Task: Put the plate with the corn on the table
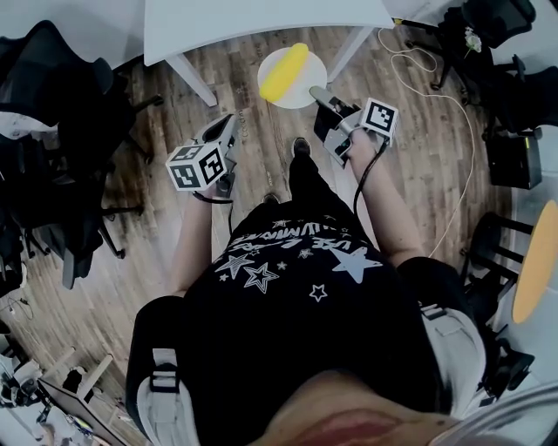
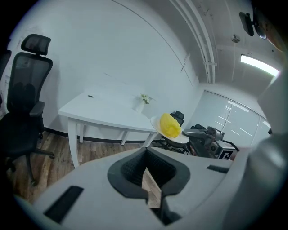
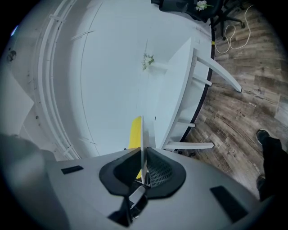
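Head view, holder: the right gripper (image 1: 318,94) pinches the near rim of the plate (image 1: 307,87); the left gripper (image 1: 234,122) hangs apart to the left, carrying nothing.
Head view, load: the corn (image 1: 283,71) lies on the plate, its long axis slanting toward the table (image 1: 261,22).
Head view, position: the plate is in the air over the floor, just short of the table's near edge.
Left gripper view, claw: jaws pressed together, nothing between them.
Left gripper view, target: the plate (image 2: 181,139) and corn (image 2: 170,125) are ahead and to the right, beside the table (image 2: 108,110).
Right gripper view, claw: clamped on the plate (image 3: 142,139), which is seen edge-on.
Right gripper view, direction: the table (image 3: 175,90) lies straight beyond the rim. In my judgement the plate must go forward and over the table.
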{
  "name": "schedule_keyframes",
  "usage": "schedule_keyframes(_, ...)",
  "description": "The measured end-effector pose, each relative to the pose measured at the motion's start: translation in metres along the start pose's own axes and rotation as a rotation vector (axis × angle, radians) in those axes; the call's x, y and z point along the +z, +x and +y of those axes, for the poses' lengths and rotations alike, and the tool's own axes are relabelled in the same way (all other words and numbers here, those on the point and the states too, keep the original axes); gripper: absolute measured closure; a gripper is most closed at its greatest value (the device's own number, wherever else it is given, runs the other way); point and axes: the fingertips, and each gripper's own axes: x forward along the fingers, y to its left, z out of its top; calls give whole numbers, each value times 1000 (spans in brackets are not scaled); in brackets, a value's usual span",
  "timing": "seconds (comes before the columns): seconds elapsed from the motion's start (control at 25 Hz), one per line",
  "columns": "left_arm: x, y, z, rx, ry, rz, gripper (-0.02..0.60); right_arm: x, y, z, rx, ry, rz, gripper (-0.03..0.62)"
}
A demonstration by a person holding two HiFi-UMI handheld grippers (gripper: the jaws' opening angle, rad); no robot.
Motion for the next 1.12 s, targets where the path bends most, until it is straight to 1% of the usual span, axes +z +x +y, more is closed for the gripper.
schedule_keyframes(0.16,15,17,11,27,-3,-7,575,20,23,-8,7,12,19,565)
schedule_keyframes(0.28,28,40,17,37,-4,-8,575,42,40,-12,14,3,38,563)
schedule_keyframes(0.44,50,80,26,53,-6,-7,575,82,62,-20,22,-11,64,563)
schedule_keyframes(0.64,86,138,35,77,-22,-7,575,147,93,-27,13,-27,95,559)
schedule_keyframes(0.72,95,150,36,86,-17,-12,575,161,100,-28,14,-30,104,559)
schedule_keyframes(0.92,105,163,37,106,-14,-35,575,180,111,-31,24,-42,117,559)
schedule_keyframes(1.12,132,206,41,136,-22,-31,575,230,132,-38,27,-27,136,559)
